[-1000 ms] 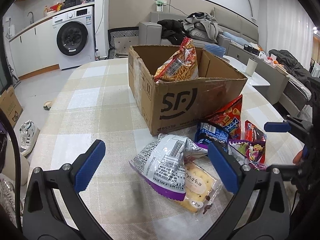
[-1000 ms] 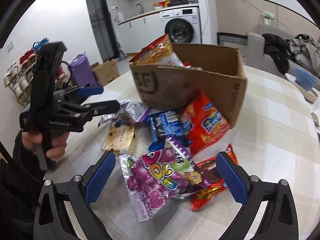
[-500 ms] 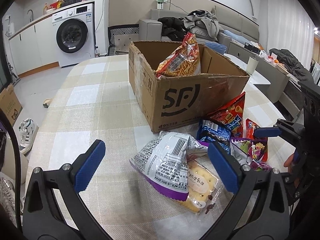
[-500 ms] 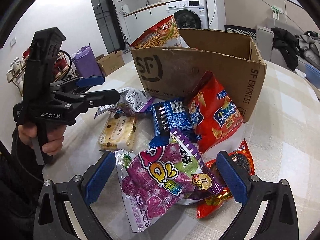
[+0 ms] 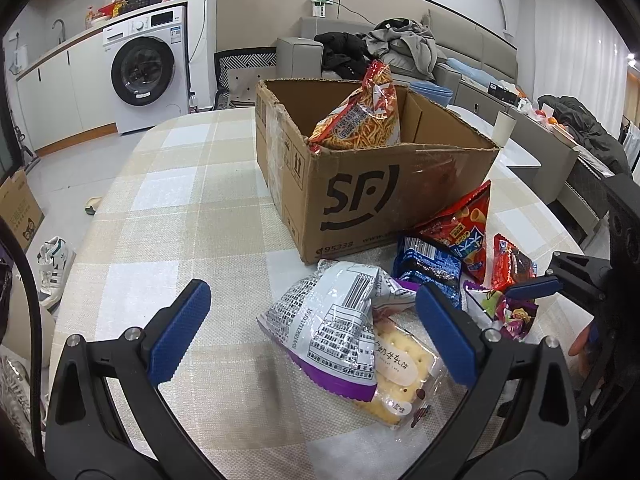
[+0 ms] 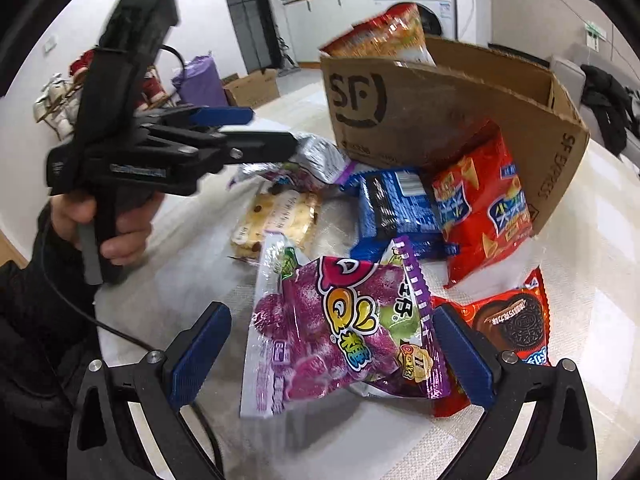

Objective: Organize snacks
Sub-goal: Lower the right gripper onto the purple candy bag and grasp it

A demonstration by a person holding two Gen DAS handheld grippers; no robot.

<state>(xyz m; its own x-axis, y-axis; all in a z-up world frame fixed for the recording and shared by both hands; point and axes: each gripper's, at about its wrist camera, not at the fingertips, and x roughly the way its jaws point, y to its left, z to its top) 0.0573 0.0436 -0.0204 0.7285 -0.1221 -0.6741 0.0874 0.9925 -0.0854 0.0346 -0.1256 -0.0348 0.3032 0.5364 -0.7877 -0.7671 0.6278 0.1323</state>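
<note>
Purple candy bag [image 6: 340,336] lies on the desk [image 5: 180,208] between the wide-apart, empty right gripper [image 6: 332,356]; left gripper [image 5: 312,332] likewise open. Slippery film could slide from a shallow pinch.

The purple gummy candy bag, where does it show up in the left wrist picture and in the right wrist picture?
Left wrist view: the purple gummy candy bag is at the right edge, mostly hidden behind the right gripper.
Right wrist view: it fills the lower centre, between the open right gripper's blue fingers.
Shared landmark: the SF cardboard box, behind the snack pile in both views.
</note>
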